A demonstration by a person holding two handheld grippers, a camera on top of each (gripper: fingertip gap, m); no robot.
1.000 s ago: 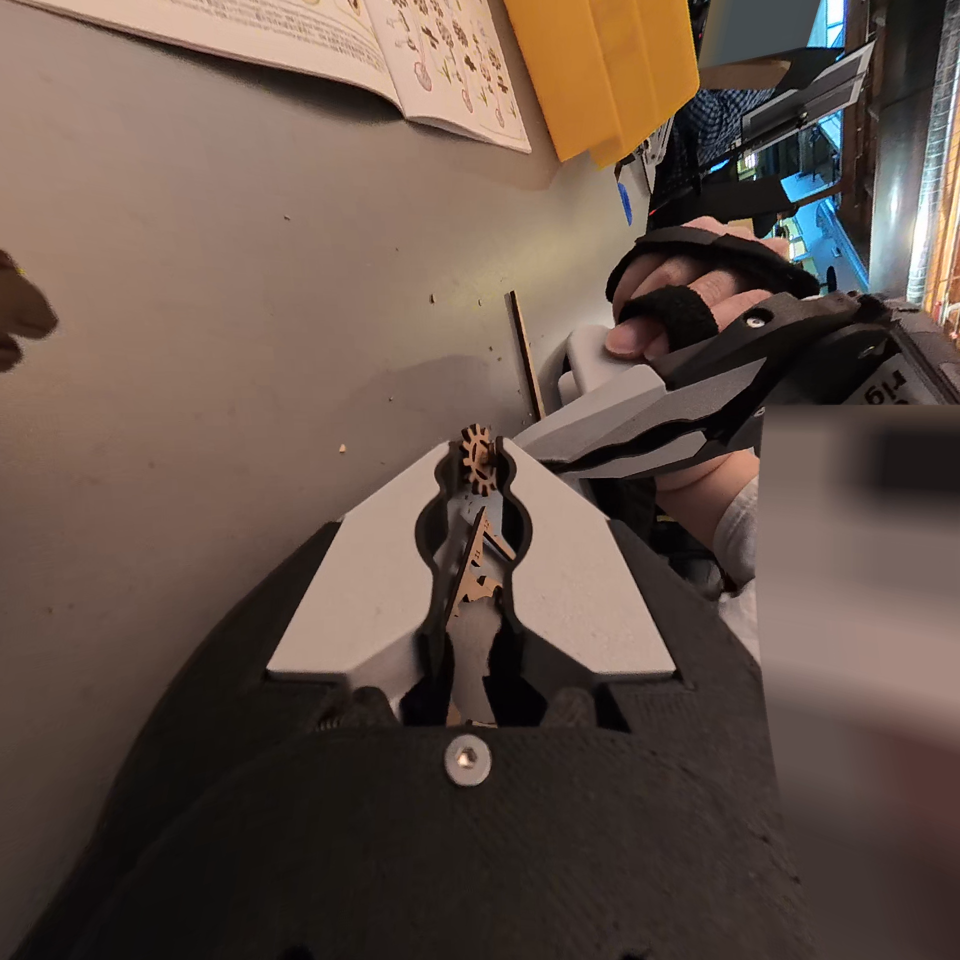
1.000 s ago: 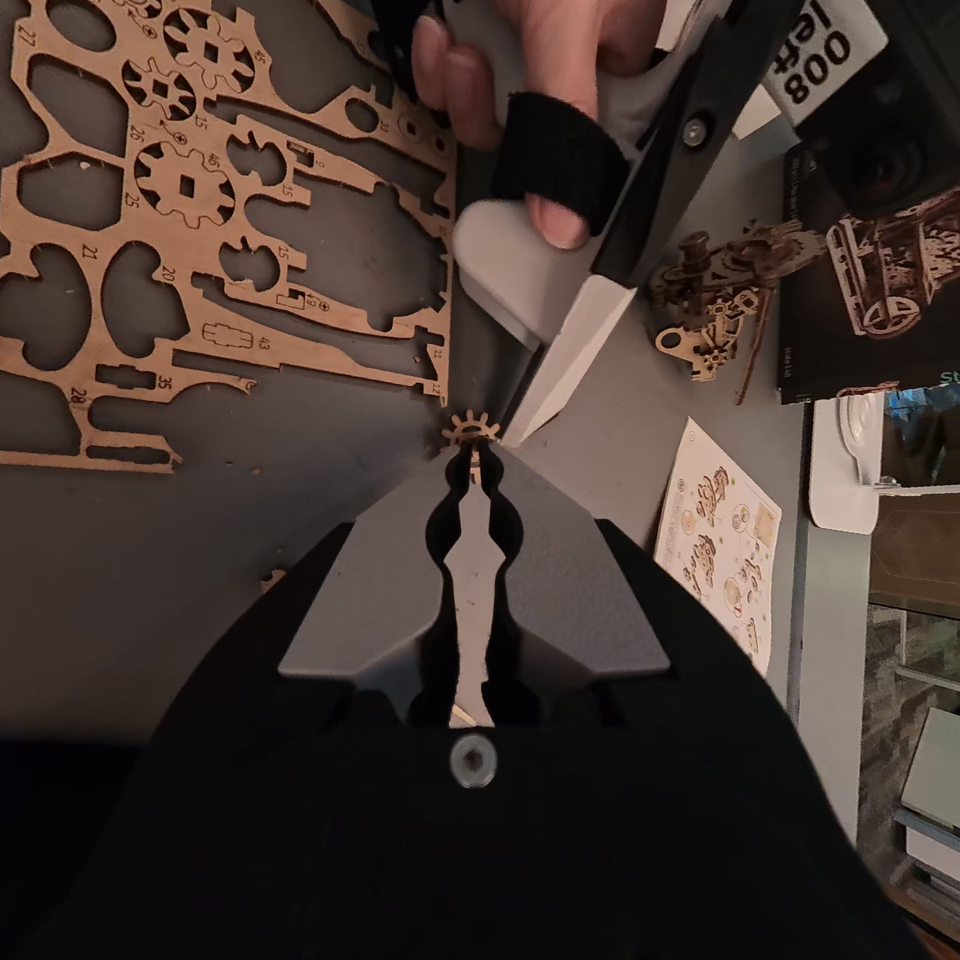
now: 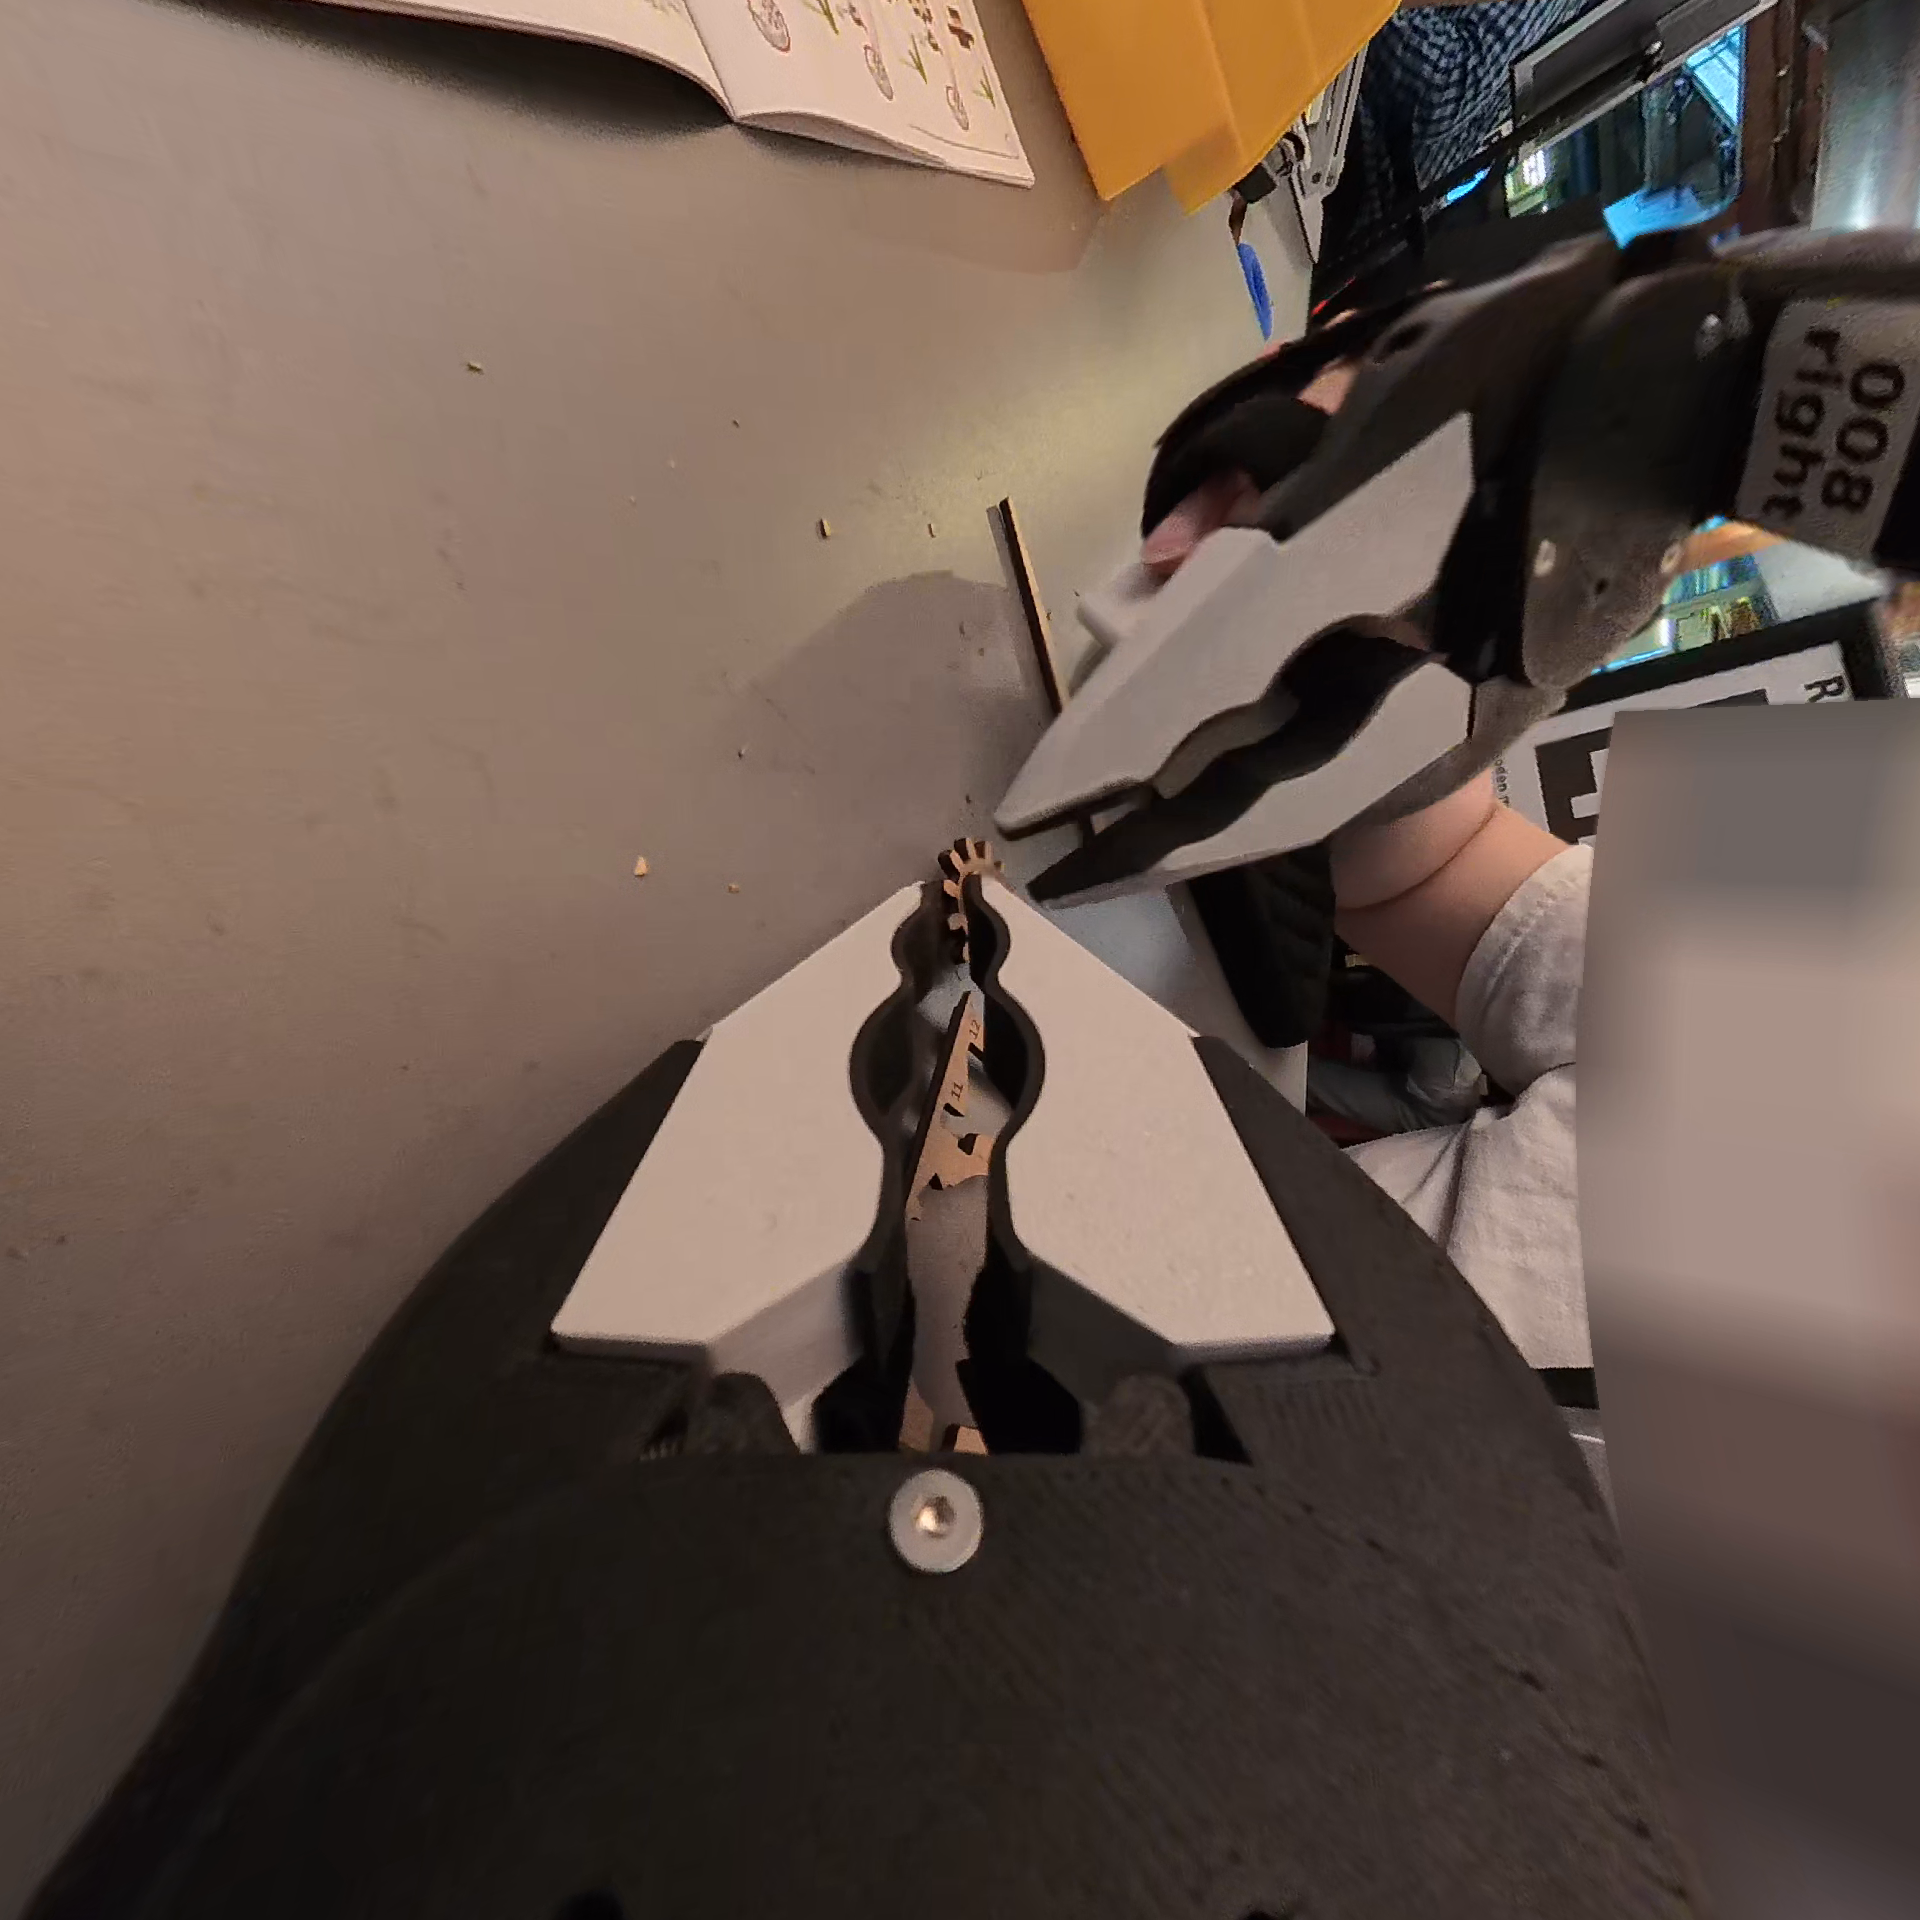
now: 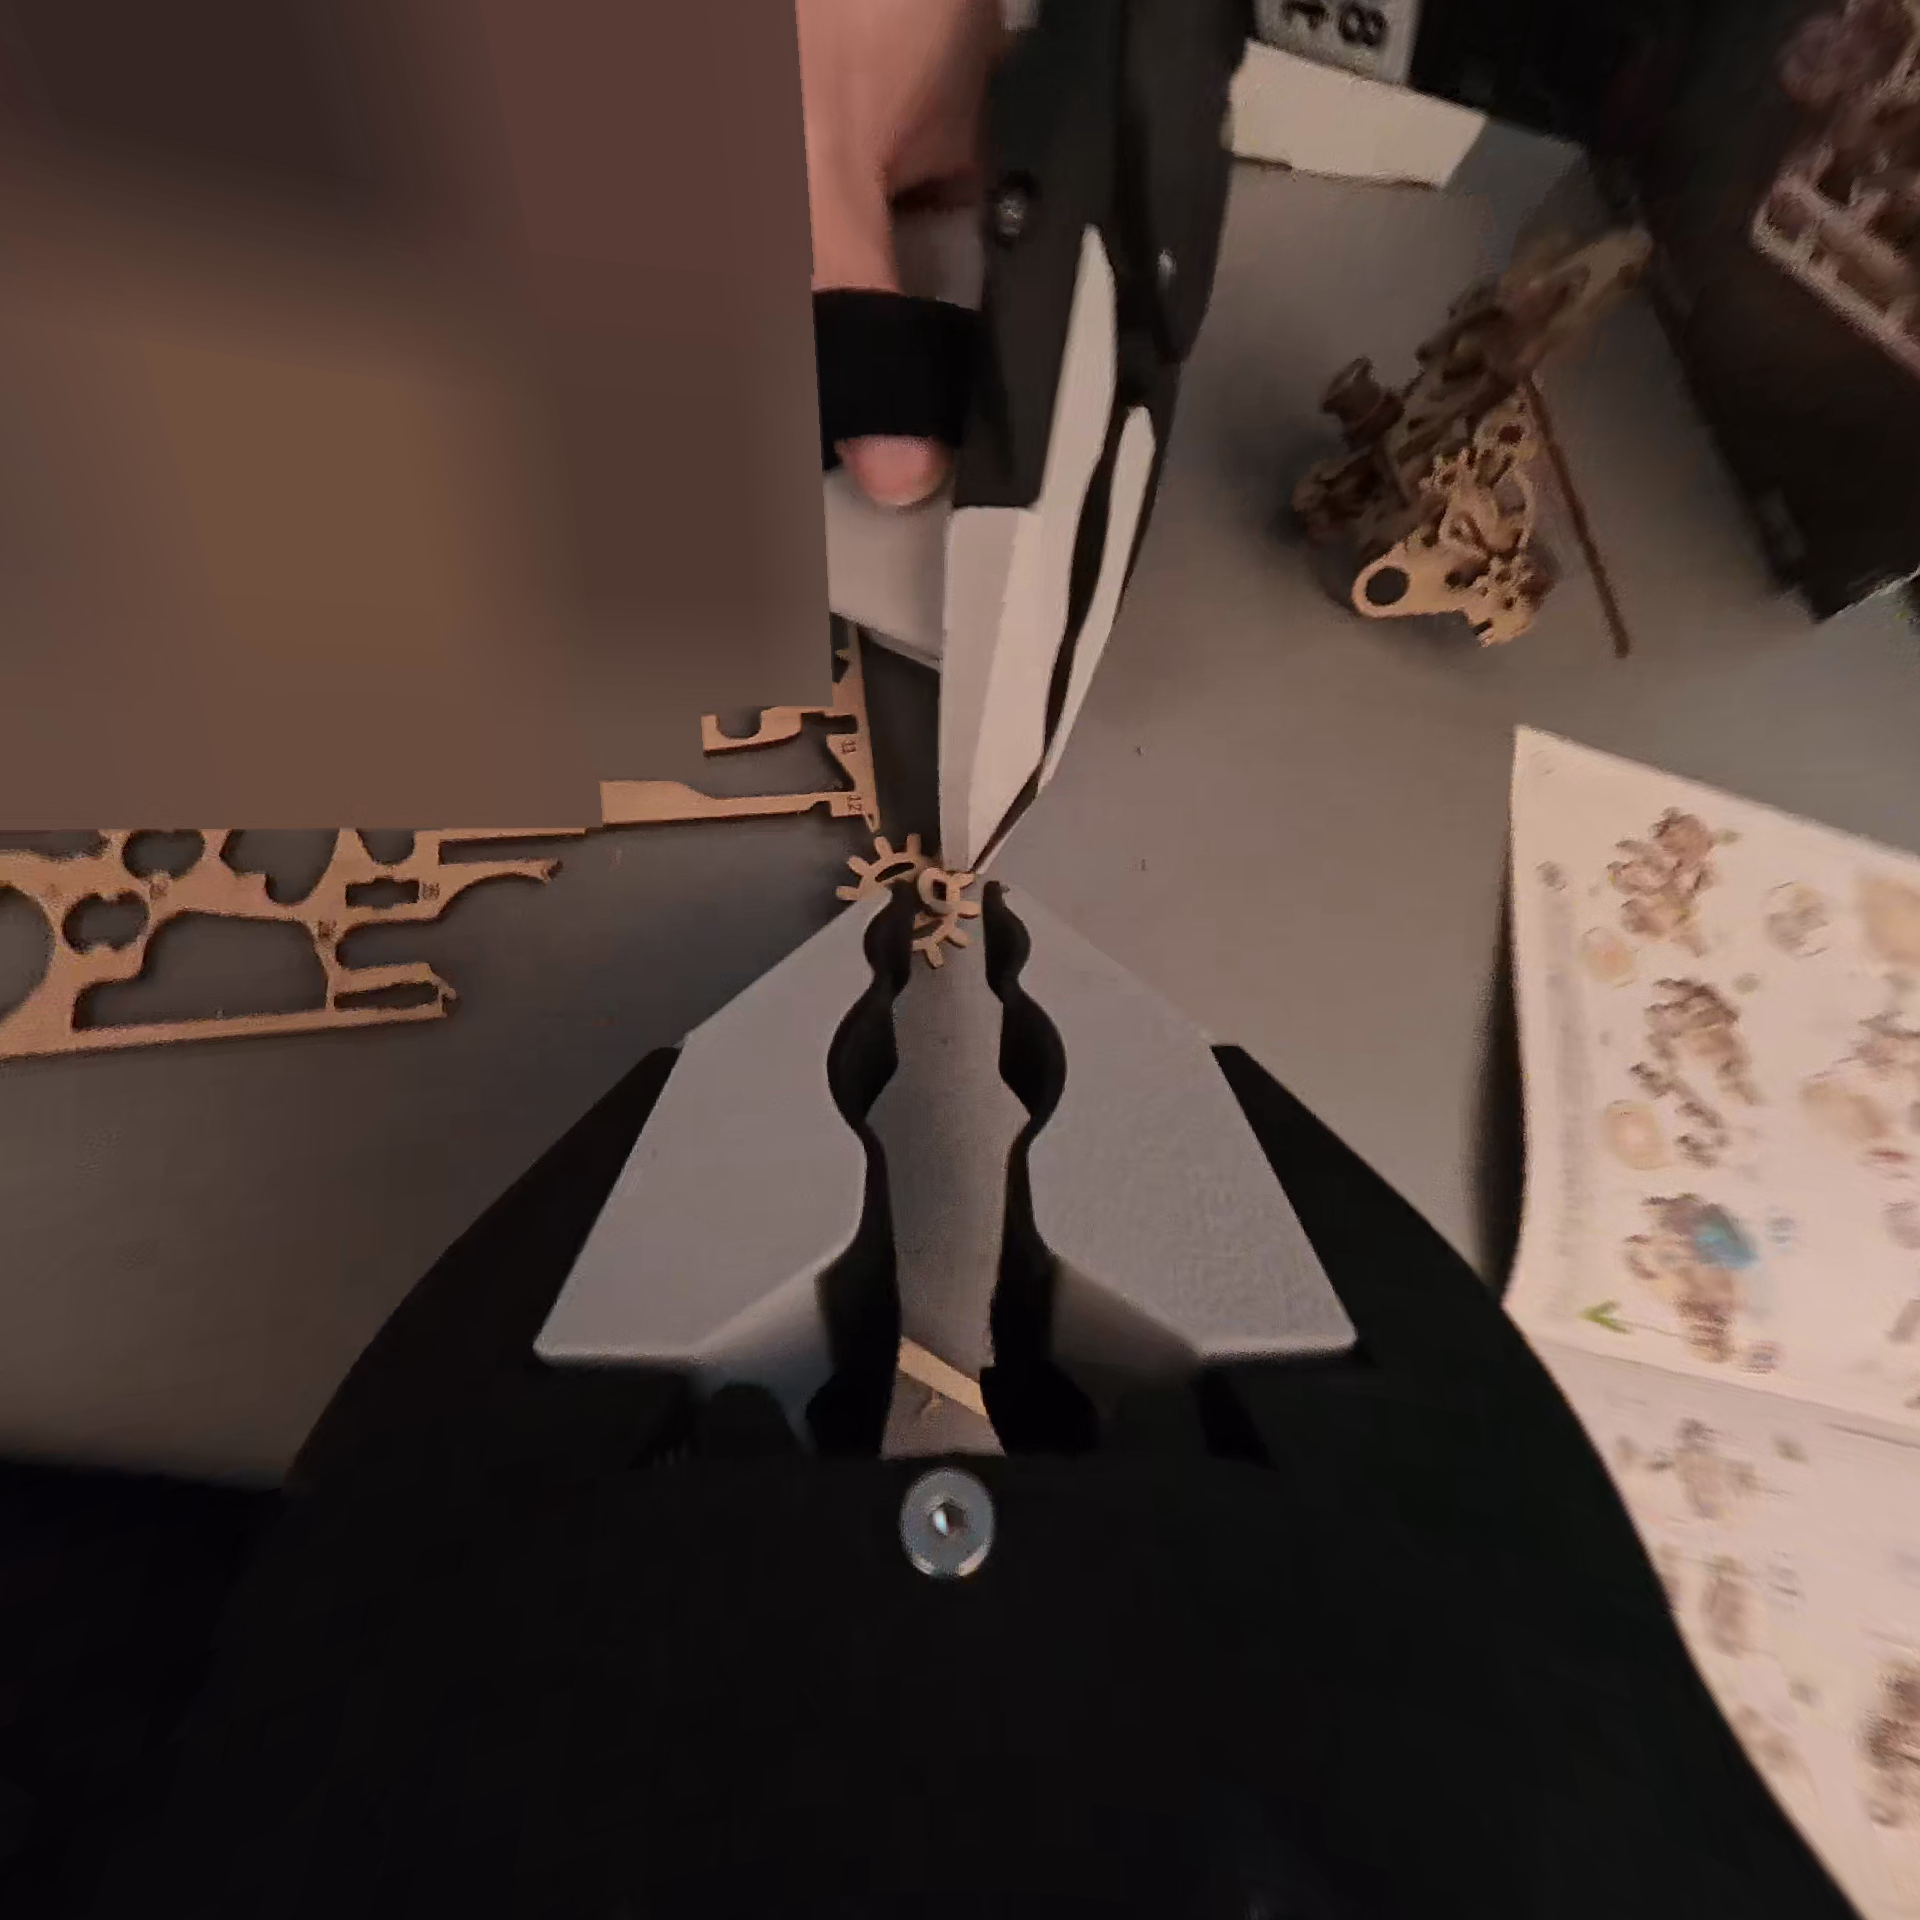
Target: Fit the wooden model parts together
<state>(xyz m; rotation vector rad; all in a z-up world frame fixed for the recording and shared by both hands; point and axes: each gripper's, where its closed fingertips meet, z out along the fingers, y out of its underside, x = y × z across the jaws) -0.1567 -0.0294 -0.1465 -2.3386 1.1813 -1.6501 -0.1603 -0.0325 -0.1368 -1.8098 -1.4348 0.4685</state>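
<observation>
- Left wrist view, at 9 o'clock: bare grey table (image 3: 395,644) with scattered wood crumbs.
- At 12 o'clock of that view: an open instruction booklet (image 3: 862,73), with a yellow bin (image 3: 1195,73) beside it.
- Centre: the left gripper (image 3: 961,899) has its fingers pinched nearly together on a small wooden gear (image 3: 961,883) that pokes out past the tips.
- At 2 o'clock: the right gripper (image 3: 1039,852), held by a hand (image 3: 1226,488) in black straps, with its fingers a little apart and their tips just beside the gear.
- Right wrist view, at 9 o'clock: the punched-out wooden parts sheet (image 4: 260,935) flat on the table.
- Centre: two gears show between the parted right fingers (image 4: 727,1143); whether those fingers touch either gear I cannot tell.
- At 2 o'clock: a partly built wooden model (image 4: 1455,499).
</observation>
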